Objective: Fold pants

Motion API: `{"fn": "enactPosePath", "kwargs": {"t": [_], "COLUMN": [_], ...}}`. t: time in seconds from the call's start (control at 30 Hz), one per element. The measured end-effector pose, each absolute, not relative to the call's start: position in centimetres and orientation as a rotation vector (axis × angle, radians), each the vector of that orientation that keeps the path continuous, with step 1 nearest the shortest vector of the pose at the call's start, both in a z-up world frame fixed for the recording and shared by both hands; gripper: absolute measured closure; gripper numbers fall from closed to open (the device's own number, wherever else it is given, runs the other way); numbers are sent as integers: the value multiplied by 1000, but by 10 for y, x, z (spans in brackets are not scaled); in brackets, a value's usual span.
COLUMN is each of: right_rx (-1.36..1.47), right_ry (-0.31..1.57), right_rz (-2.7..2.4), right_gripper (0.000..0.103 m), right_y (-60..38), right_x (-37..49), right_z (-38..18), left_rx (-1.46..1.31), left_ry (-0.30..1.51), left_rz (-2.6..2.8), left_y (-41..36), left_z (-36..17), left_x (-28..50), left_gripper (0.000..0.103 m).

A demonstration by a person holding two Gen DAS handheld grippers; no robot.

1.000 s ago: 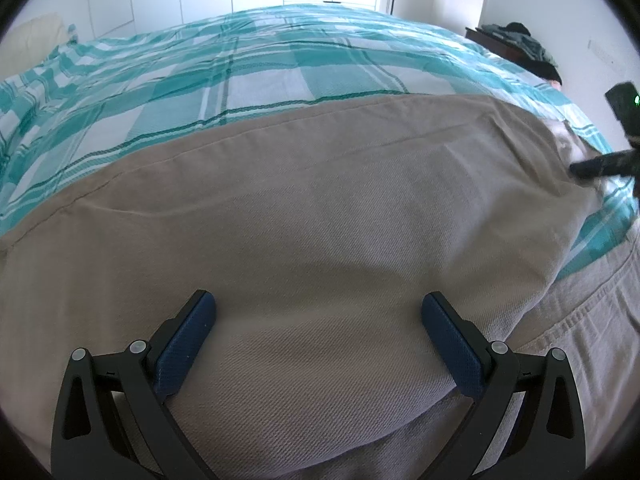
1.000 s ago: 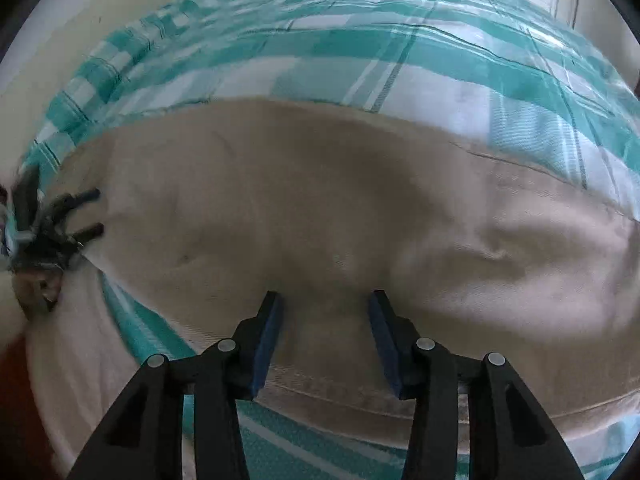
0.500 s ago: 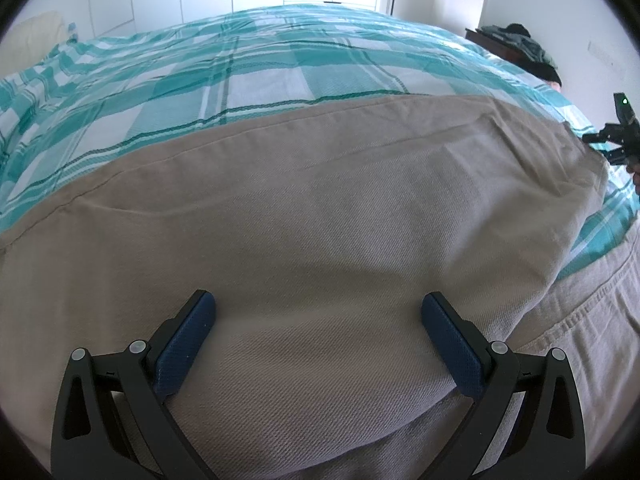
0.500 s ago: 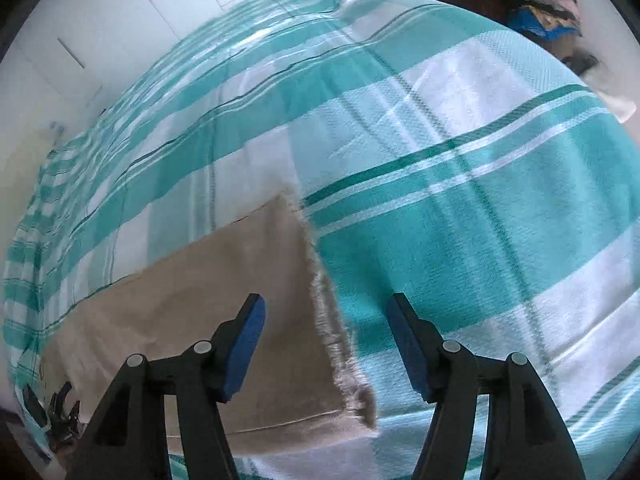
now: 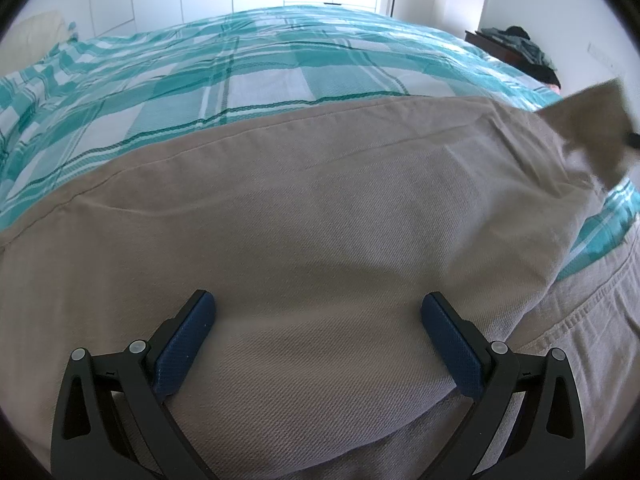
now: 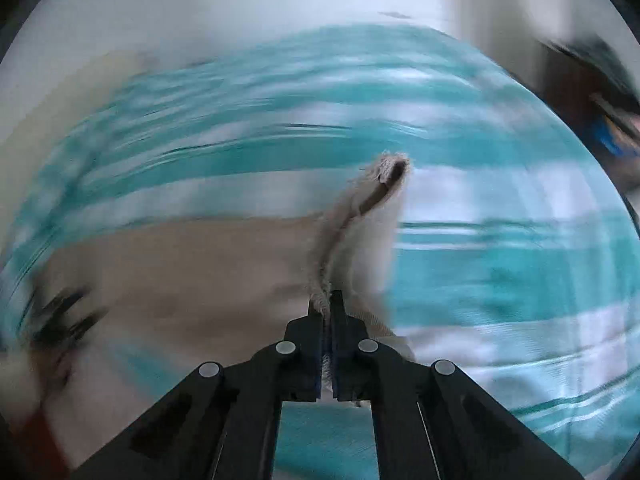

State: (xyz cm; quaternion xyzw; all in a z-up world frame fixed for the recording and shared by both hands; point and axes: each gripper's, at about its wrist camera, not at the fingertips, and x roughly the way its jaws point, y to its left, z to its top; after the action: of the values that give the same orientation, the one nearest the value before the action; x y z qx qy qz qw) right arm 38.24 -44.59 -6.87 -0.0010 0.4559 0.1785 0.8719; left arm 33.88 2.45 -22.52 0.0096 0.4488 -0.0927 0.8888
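Beige pants point(image 5: 320, 216) flat on checked bedspread point(image 5: 248, 68); soft, limp twill, best pinched at hems. Right gripper point(image 6: 326, 312) clamped on frayed hem point(image 6: 386, 172), lifted. Left gripper point(image 5: 316, 344) spread wide, empty, over cloth

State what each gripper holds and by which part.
The right gripper grips the pants by the frayed leg hem; the left gripper holds nothing, jaws open.

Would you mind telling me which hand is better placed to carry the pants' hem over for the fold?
The right. Its tongs are shut on the frayed hem of the pants, already lifted; the left tongs are open over flat fabric.
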Motion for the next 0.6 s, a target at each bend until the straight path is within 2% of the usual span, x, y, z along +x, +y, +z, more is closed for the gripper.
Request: {"fn": "enactPosePath", "kwargs": {"t": [0.1, 0.2, 0.37, 0.4, 0.43, 0.5, 0.6], "right_rx": [-140, -272, -237, -138, -71, 8, 54], "right_ry": [936, 968, 1099, 1149, 1173, 1165, 1086], "right_rz": [609, 689, 341, 229, 142, 23, -140], "right_gripper": [100, 100, 99, 94, 83, 70, 61], "right_y": [-397, -386, -479, -513, -535, -566, -589], "right_x": [310, 236, 204, 208, 209, 205, 185], "right_z": [-42, -40, -90, -103, -110, -112, -97], "left_rx": [21, 24, 31, 30, 31, 38, 29], "left_ry": [932, 934, 947, 955, 963, 991, 1055], "left_rz": [-192, -190, -185, -184, -181, -146, -108], "left_y": [24, 24, 23, 23, 23, 23, 25], "left_z": [-225, -225, -224, -223, -222, -217, -201], "left_x": [339, 339, 341, 342, 343, 342, 331], "left_gripper": [1, 1, 1, 1, 1, 1, 1]}}
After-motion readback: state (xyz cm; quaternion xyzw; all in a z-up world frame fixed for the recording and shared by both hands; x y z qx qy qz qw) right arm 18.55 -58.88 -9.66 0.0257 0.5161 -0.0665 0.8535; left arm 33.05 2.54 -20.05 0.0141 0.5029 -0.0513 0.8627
